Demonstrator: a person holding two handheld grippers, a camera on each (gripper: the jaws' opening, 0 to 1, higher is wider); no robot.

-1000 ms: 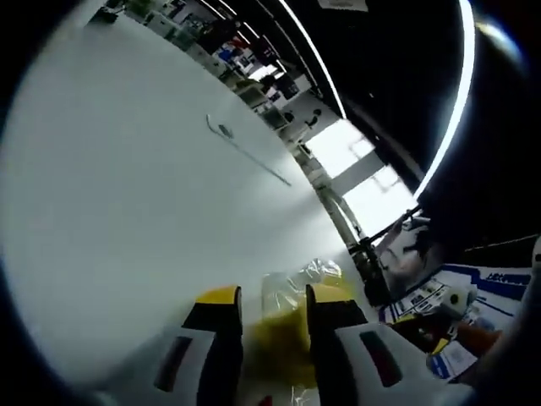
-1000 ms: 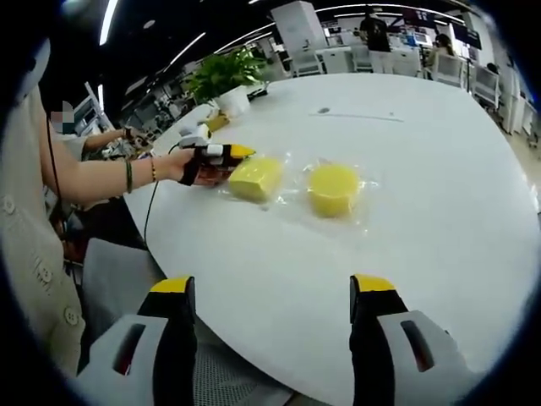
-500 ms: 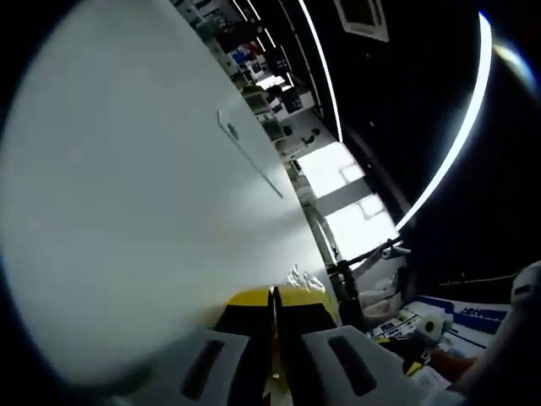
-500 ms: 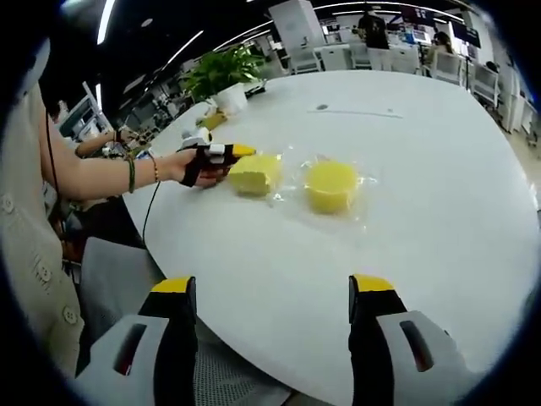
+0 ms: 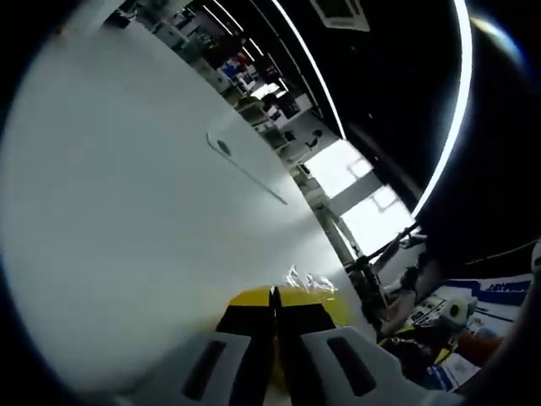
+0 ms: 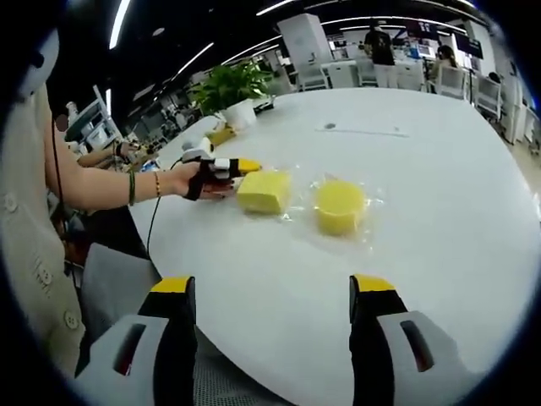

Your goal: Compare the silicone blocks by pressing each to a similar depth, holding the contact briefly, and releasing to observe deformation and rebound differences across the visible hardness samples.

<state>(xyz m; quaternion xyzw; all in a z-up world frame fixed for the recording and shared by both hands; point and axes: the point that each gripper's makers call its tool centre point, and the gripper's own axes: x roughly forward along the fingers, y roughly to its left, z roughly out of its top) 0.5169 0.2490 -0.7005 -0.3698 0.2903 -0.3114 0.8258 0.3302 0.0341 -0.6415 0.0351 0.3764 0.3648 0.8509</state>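
**Now the left tips sit at the square block**

Over on the white counter (image 6: 473,220), the left hand-held gripper (image 6: 247,167) reaches in from the left, its yellow tips drawn together and touching the near edge of the square silicone block (image 6: 265,191). The person's hand (image 6: 196,179) wraps its grip, forearm level above the counter edge, bracelets at the wrist. From the left gripper view the two jaws meet flush, yellow showing just past them. The round silicone block (image 6: 340,206) lies just beside the square one, both in clear wrap. The right hand-held gripper (image 6: 269,296) hovers well back, jaws spread wide, holding nothing. A potted plant (image 6: 230,87) stands at the far rim; office chairs and ceiling light strips sit beyond.
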